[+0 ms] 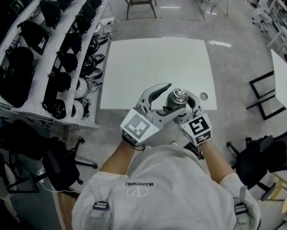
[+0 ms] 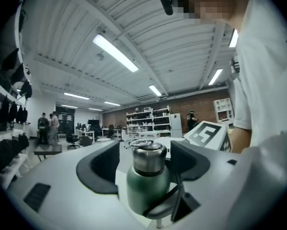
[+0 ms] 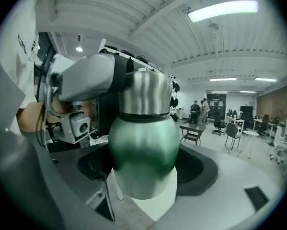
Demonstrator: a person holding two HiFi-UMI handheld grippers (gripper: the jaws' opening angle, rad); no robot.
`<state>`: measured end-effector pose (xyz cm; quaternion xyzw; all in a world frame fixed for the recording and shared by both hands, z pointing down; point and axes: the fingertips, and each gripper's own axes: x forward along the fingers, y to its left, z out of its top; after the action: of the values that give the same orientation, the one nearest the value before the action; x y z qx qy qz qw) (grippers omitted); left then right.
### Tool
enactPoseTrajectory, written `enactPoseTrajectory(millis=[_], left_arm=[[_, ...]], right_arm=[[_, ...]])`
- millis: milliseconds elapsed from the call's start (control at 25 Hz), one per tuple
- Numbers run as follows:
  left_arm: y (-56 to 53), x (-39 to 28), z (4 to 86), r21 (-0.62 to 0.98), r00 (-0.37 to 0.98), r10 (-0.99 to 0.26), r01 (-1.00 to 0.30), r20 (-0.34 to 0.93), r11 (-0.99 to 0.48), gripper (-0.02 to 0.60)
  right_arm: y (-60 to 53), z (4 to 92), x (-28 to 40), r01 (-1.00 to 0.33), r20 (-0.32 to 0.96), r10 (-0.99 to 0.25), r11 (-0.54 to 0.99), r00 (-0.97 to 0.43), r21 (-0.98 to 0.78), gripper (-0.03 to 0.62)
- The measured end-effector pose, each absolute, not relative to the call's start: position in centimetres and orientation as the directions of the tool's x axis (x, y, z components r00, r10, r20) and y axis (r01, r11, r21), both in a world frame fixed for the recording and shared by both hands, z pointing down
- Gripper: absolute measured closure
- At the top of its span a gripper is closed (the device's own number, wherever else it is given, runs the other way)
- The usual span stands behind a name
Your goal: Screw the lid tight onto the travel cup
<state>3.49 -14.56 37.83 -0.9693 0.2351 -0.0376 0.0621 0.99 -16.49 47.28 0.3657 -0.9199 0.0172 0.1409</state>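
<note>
- Desk [image 1: 157, 56]: white, top bare.
- Right hand-held gripper [image 3: 143, 169]: jaws clamped on the cup's green body.
- Left hand-held gripper [image 2: 145, 150]: jaws apart, flanking the lid, gaps visible.
- Travel cup [image 3: 143, 143]: upright, held over the desk's near edge.
- Lid [image 2: 148, 161]: steel, seated on the cup.
</note>
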Motion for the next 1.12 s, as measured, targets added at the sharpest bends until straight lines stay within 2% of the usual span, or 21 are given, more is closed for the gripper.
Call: enactPoseTrajectory(millis=[200,280,360,480,600,720,840,960,1080,1120], left_arm=[[-15.4,4.1,38.3,-0.084,0.813,-0.577,-0.572,0.075,-0.816,0.252],[-15.5,4.2,39.1,-0.076,0.799,-0.593,-0.588,0.101,-0.805,0.304],[-15.3,4.3,39.3,-0.076,0.802,-0.589,-0.584,0.106,-0.808,0.31],[-14.5,4.8,38.7,-0.089,0.863,-0.502,-0.497,0.056,-0.863,0.321],[-12.9,5.2,37.4,-0.144,0.943,-0.333,-0.33,-0.001,-0.933,0.322],[-11.4,5.0,37.0,-0.182,0.981,-0.193,-0.186,0.023,-0.966,0.322],[-10.8,4.6,37.1,-0.18,0.99,-0.138,-0.128,0.041,-0.975,0.322],[-11.0,4.5,37.8,-0.185,0.977,-0.201,-0.185,0.068,-0.965,0.319],[-11.7,4.7,37.9,-0.215,0.937,-0.342,-0.32,0.072,-0.923,0.311],[-12.0,4.9,37.9,-0.218,0.92,-0.384,-0.362,0.07,-0.906,0.269]], right_arm=[[-17.1,47.5,1.1,-0.71,0.3,-0.714,0.689,-0.632,0.145,0.209],[-17.0,47.4,0.8,-0.708,0.3,-0.713,0.691,-0.634,0.145,0.209],[-16.9,47.5,0.7,-0.71,0.297,-0.714,0.69,-0.635,0.139,0.209],[-16.3,47.1,0.4,-0.671,0.269,-0.672,0.733,-0.69,0.109,0.209],[-14.7,46.2,-0.2,-0.559,0.227,-0.564,0.824,-0.794,0.094,0.209],[-13.5,45.4,-0.8,-0.469,0.203,-0.48,0.877,-0.853,0.104,0.209],[-12.8,45.3,-1.3,-0.438,0.185,-0.447,0.895,-0.875,0.087,0.209],[-12.9,45.8,-1.2,-0.473,0.201,-0.48,0.877,-0.854,0.084,0.209],[-13.9,46.4,-0.4,-0.559,0.247,-0.568,0.822,-0.785,0.111,0.209],[-14.4,46.6,0.0,-0.594,0.264,-0.604,0.794,-0.752,0.125,0.209]])
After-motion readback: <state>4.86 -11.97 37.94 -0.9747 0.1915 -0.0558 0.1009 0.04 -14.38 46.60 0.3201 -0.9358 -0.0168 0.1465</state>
